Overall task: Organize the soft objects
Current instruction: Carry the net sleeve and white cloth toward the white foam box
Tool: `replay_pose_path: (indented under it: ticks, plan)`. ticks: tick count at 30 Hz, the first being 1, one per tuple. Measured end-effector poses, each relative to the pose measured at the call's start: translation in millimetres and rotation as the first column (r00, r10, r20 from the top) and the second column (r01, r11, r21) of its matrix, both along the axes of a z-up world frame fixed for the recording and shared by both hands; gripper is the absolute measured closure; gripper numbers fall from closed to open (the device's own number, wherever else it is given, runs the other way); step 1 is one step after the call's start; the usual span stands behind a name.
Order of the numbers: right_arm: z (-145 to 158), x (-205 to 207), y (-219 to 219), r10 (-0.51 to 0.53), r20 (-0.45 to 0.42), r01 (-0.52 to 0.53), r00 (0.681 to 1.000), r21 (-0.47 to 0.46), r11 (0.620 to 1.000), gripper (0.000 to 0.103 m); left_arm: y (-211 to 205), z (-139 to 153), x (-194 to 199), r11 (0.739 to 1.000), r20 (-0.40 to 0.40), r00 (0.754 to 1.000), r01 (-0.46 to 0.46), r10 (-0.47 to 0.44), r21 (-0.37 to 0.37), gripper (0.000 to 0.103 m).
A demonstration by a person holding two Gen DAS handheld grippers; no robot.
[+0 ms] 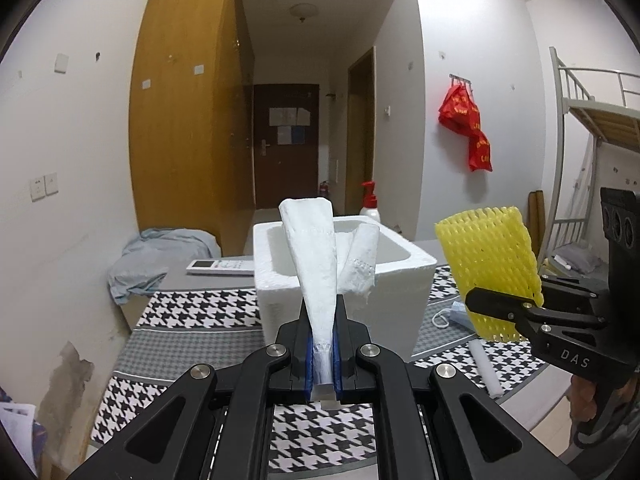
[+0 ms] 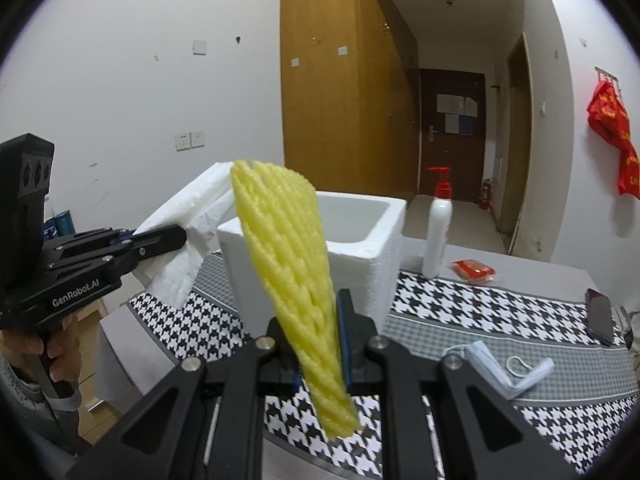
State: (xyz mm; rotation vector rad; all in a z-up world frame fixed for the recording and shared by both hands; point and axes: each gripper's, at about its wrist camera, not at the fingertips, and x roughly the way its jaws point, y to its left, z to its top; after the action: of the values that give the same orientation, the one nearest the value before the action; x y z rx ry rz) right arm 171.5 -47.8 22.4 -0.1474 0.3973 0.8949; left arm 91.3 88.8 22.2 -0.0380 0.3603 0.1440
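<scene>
My left gripper (image 1: 322,322) is shut on a white folded paper towel (image 1: 316,264) that stands up in front of the white foam box (image 1: 400,280). In the right wrist view the same left gripper (image 2: 176,238) holds the paper towel (image 2: 188,224) just left of the foam box (image 2: 376,248). My right gripper (image 2: 320,336) is shut on a yellow foam net sleeve (image 2: 284,248), which rises in front of the box. From the left wrist view that right gripper (image 1: 478,300) and the yellow net (image 1: 492,256) hang to the right of the box.
The box stands on a houndstooth cloth (image 2: 480,304) over the table. A white pump bottle (image 2: 438,224), a red packet (image 2: 472,270), a phone (image 2: 600,316) and a blue face mask (image 2: 488,364) lie right of it. A remote (image 1: 220,267) and a light-blue cloth (image 1: 156,256) lie at the left.
</scene>
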Motion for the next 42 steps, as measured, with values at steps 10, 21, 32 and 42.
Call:
replay_pose_path:
  ticks: [10, 21, 32, 42]
  plan:
    - [6, 1, 25, 0.029, 0.011, -0.029, 1.000, -0.032, 0.999, 0.085, 12, -2, -1, 1.000, -0.014, 1.000, -0.026, 0.026, -0.002, 0.096]
    - [23, 15, 41, 0.013, 0.017, -0.012, 1.000, -0.042, 0.999, 0.085, 22, 3, -3, 0.999, 0.001, 0.999, -0.048, 0.048, 0.008, 0.096]
    - [35, 31, 58, 0.013, 0.022, -0.012, 1.000, -0.032, 0.999, 0.085, 38, 7, -11, 0.995, 0.018, 0.995, -0.101, 0.101, 0.001, 0.096]
    - [38, 42, 81, 0.036, 0.021, -0.036, 0.999, -0.030, 0.999, 0.085, 50, 4, -20, 0.988, 0.012, 0.988, -0.151, 0.151, -0.007, 0.096]
